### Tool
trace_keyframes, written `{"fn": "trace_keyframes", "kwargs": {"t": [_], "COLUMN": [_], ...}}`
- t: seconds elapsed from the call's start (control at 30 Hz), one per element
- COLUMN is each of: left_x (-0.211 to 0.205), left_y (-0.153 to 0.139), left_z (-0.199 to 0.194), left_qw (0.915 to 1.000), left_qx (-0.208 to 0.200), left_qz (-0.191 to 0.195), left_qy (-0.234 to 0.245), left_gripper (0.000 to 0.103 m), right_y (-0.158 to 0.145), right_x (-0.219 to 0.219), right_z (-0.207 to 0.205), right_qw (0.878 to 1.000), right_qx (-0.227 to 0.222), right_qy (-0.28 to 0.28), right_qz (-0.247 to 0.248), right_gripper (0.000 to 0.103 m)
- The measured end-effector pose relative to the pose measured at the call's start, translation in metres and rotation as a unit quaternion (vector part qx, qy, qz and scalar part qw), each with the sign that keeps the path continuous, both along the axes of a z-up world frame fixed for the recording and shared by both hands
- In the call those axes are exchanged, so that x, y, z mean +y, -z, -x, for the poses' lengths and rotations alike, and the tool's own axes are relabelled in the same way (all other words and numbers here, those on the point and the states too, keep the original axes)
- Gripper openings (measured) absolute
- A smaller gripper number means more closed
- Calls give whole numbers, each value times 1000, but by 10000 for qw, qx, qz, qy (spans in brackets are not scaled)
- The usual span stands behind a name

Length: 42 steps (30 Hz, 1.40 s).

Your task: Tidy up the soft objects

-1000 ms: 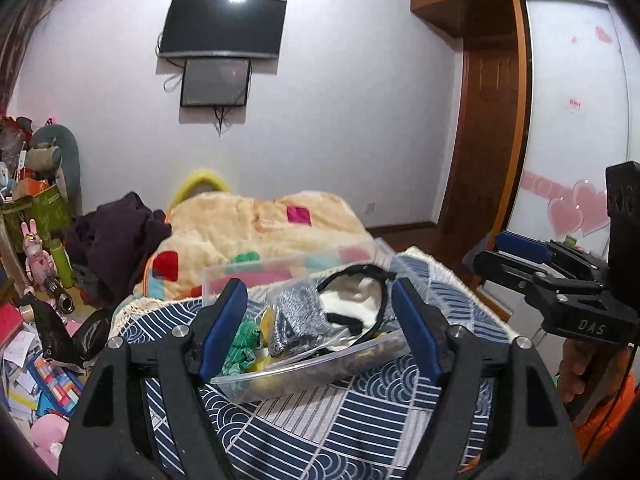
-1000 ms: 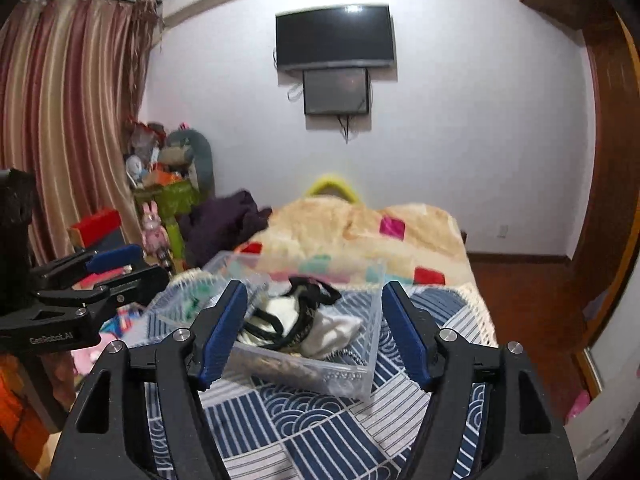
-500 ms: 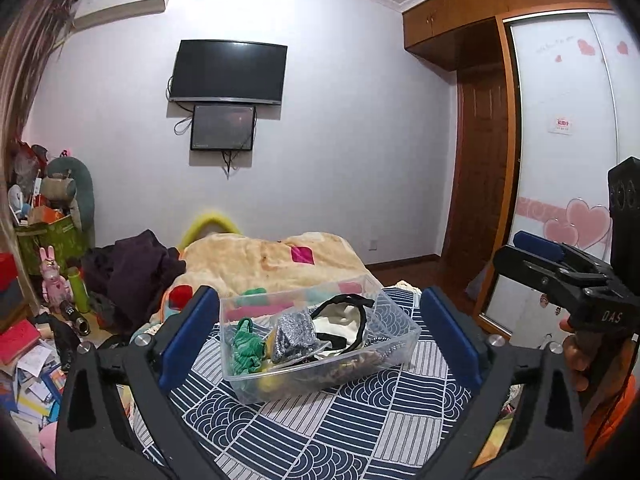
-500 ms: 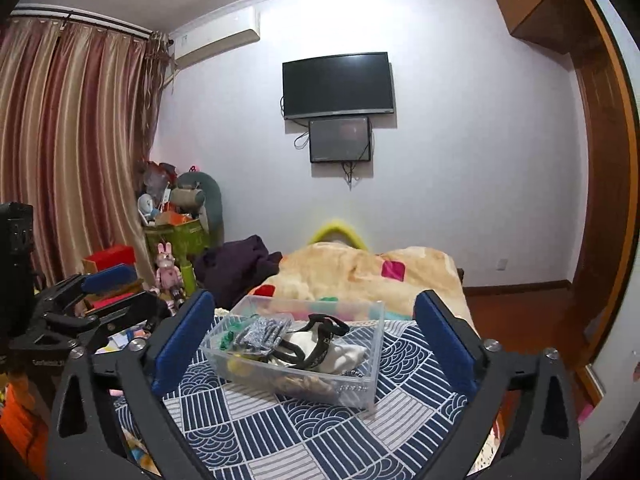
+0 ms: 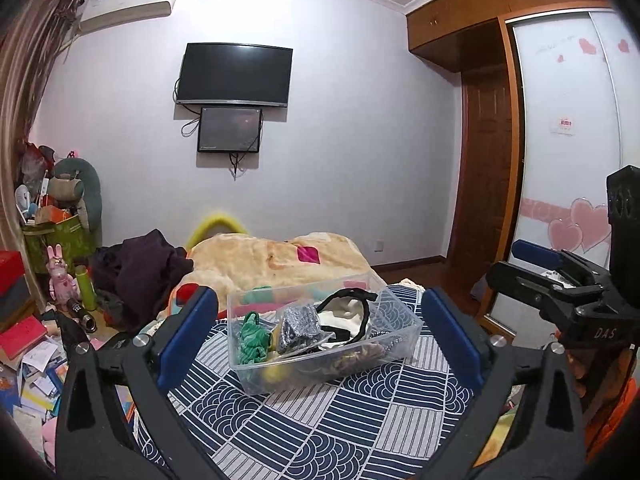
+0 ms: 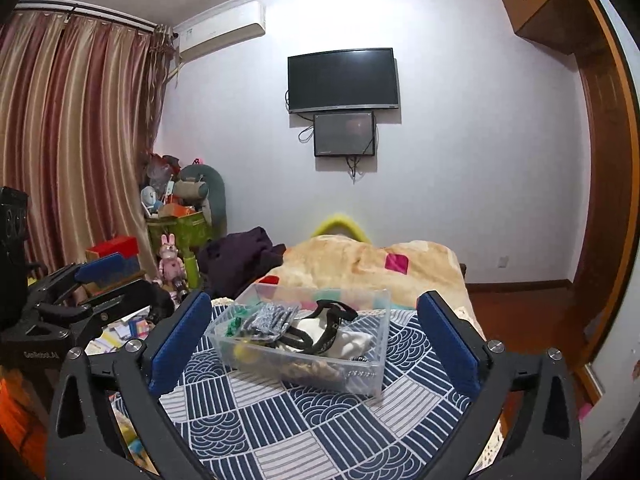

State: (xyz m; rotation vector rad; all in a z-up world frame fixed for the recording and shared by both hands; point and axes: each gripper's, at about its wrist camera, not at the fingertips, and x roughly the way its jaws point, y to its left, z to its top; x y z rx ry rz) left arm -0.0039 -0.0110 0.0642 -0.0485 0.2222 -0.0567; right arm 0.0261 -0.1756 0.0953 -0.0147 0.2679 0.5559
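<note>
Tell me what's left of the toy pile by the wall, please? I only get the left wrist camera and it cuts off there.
Observer: The right wrist camera shows a long striped curtain, reddish and gold, hanging from a rod.
Operator: Is my other grabber open?
Observer: Yes. The right gripper is wide open with nothing between its fingers. The clear box sits on the bed cover beyond them.
Operator: Can that camera see my left one?
Observer: Yes. The left gripper shows at the picture's left edge, left of the box.
</note>
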Motion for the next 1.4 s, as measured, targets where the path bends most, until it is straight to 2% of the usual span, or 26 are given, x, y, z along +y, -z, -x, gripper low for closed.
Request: {"fn": "trace_keyframes", "kwargs": {"t": [0.47, 1.4], "left_x": [-4, -3], "left_y": [0, 4], "left_z": [0, 0], "left_qw": [9999, 10000], "left_qx": [-44, 32], "left_qz": [-110, -24], "left_qy": [-4, 36], "left_gripper": [103, 103], "right_y": [1, 1], "right_x": [1, -2], "right_z": [0, 0], "right_qw": [10000, 10000], "right_qx": [26, 63], "right_qy": [-8, 35], "right_qz": [-23, -37], "right_gripper": [103, 103]}}
